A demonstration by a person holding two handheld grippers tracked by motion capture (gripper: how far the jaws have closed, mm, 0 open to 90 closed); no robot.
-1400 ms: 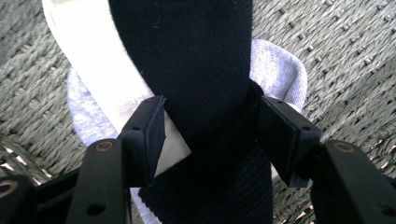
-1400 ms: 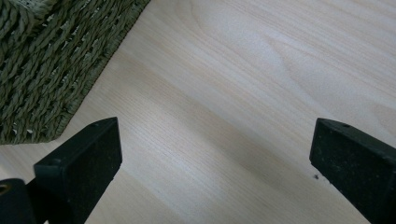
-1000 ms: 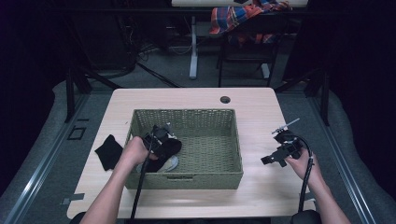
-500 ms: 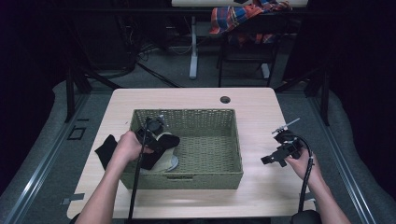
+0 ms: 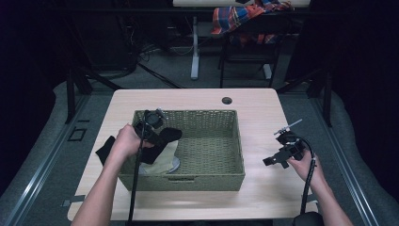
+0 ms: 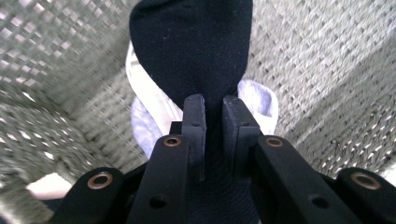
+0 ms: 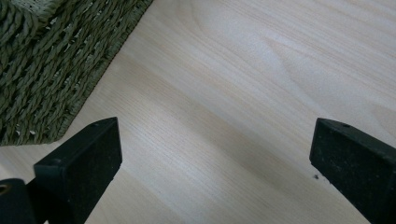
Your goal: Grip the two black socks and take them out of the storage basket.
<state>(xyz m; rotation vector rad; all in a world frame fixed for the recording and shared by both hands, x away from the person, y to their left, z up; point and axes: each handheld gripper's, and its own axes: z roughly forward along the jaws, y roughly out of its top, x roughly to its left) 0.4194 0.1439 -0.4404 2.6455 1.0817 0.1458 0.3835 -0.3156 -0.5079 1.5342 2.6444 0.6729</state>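
Inside the woven rectangular basket [image 5: 207,175], at its left end, the left gripper [image 6: 213,105] pinches a soft black sock [image 6: 196,51] above pale fabric [image 6: 259,100], while the right gripper [image 7: 215,149] gapes wide over smooth wood table [image 7: 243,84] beside it.

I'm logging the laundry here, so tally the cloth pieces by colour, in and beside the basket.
Black, clamped in the left gripper above the basket: 1
Black, on the table left of the basket: 1
Pale, in the basket: 1
Total: 3
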